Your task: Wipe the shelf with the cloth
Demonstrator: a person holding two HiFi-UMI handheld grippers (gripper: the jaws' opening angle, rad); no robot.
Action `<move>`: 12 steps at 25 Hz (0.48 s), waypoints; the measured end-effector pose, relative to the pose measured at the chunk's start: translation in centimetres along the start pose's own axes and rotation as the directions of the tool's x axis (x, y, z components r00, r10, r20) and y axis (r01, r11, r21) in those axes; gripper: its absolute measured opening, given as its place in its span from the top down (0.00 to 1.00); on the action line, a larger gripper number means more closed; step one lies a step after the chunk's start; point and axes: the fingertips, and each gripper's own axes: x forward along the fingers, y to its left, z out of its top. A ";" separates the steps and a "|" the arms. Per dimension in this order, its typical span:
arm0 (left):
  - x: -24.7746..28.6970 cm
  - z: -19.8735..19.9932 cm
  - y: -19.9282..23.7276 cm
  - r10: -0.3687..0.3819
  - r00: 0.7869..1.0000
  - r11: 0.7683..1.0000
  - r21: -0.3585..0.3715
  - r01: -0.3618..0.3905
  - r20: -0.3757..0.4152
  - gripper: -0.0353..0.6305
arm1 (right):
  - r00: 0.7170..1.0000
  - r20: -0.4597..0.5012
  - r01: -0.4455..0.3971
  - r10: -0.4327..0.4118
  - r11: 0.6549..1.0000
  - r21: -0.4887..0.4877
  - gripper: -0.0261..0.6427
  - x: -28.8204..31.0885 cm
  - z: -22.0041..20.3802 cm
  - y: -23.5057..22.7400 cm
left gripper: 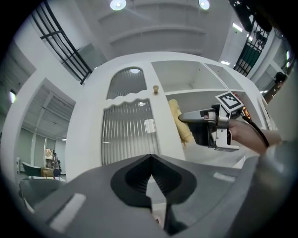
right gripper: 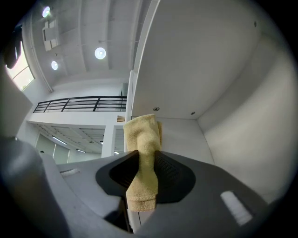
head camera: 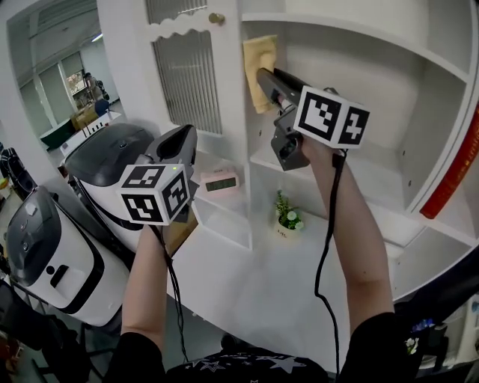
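My right gripper point(head camera: 263, 73) is shut on a yellow cloth point(head camera: 258, 69), raised inside an open white shelf compartment point(head camera: 389, 82). The cloth point(right gripper: 142, 158) lies against the compartment's left side wall, near its top; it sticks out past the jaws and hangs folded between them. In the left gripper view the same cloth point(left gripper: 179, 122) shows beside the right gripper point(left gripper: 184, 118). My left gripper point(head camera: 183, 142) hangs lower, in front of the slatted cabinet door point(head camera: 187, 75), shut with nothing between its jaws point(left gripper: 150, 186).
Below the shelf, on the white counter point(head camera: 247, 277), stand a small pink clock point(head camera: 221, 182) and a little potted plant point(head camera: 287, 218). Black-and-white appliances point(head camera: 60, 247) sit at the left. A round knob point(head camera: 216, 18) sticks out of the cabinet door.
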 end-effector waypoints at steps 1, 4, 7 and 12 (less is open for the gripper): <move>0.2 0.0 0.1 0.001 1.000 1.000 -0.004 -0.001 0.003 0.94 | 1.000 0.002 -0.010 0.010 1.000 -0.001 0.76 0.4 0.3 0.0; 0.5 0.0 0.1 0.005 1.000 1.000 -0.010 -0.005 0.011 0.94 | 1.000 0.015 -0.018 0.018 1.000 0.008 0.76 1.4 1.1 -0.5; 0.9 -0.3 0.4 0.015 1.000 1.000 -0.009 -0.015 0.011 0.95 | 0.999 0.029 -0.017 0.016 1.000 0.021 0.76 2.1 1.7 -1.4; 1.2 -0.2 0.4 0.025 0.999 1.000 -0.009 -0.025 0.022 0.94 | 0.999 0.036 -0.016 0.015 0.999 0.028 0.76 3.0 1.8 -2.7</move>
